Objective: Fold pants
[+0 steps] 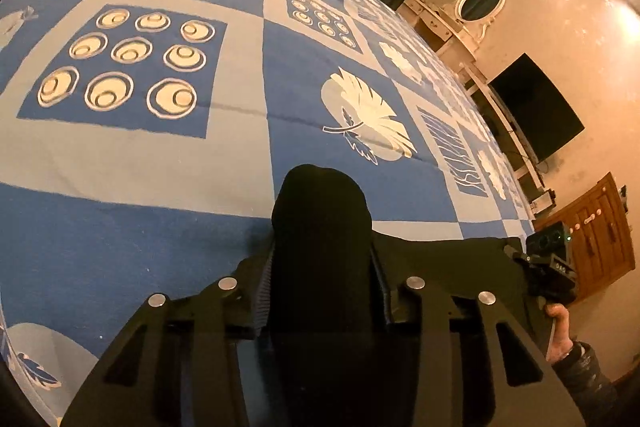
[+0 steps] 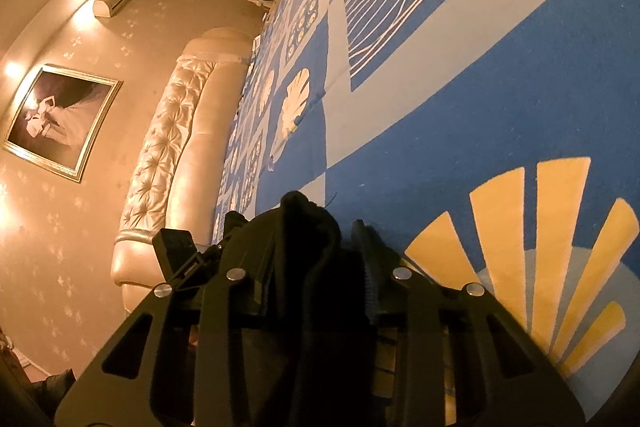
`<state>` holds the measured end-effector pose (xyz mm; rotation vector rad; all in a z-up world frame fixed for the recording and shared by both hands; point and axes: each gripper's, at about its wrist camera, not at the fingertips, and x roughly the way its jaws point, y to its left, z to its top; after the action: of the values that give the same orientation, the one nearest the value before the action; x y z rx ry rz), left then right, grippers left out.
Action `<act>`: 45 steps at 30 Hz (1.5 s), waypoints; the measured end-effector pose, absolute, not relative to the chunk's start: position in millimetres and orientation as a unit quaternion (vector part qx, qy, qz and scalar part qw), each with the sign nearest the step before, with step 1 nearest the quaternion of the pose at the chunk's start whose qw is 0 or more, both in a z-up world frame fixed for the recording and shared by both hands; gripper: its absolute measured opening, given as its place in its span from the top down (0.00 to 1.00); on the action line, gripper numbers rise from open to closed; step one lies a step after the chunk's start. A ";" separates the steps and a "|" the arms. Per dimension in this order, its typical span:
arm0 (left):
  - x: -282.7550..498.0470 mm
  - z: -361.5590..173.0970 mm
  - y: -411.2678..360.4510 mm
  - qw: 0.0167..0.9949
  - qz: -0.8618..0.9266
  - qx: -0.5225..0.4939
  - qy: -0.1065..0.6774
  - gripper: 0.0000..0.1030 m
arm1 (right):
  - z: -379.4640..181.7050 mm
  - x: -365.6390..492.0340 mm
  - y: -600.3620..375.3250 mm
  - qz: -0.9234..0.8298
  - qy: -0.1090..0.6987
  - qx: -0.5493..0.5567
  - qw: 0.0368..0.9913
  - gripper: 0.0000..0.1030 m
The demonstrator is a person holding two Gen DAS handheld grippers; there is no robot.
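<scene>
The black pants [image 1: 320,223] are pinched in my left gripper [image 1: 320,291], with a bunched fold sticking up between the fingers above the blue patterned bedspread [image 1: 160,155]. More black cloth stretches right toward my right gripper [image 1: 550,267], seen at the right edge in a hand. In the right wrist view my right gripper [image 2: 308,267] is shut on a bunch of the black pants [image 2: 308,227], held over the bedspread [image 2: 440,127]. The left gripper [image 2: 180,251] shows at its left. The rest of the pants is hidden below both grippers.
The bed is wide, with a cream tufted headboard [image 2: 172,147] on one side. A dark TV [image 1: 536,107] and a wooden cabinet [image 1: 592,235] stand along the wall beyond the bed's edge. A framed picture [image 2: 60,123] hangs on the wall.
</scene>
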<state>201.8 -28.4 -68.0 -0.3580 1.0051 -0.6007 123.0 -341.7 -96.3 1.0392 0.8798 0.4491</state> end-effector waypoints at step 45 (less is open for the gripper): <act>278.7 -64.6 -19.4 0.834 -0.245 -0.183 0.459 0.66 | -94.8 218.6 -335.8 0.205 0.377 0.483 0.763 0.73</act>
<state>278.7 -19.4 -64.6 -0.3868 0.9717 -0.5191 218.6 -335.8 -94.8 1.0499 0.8196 0.4461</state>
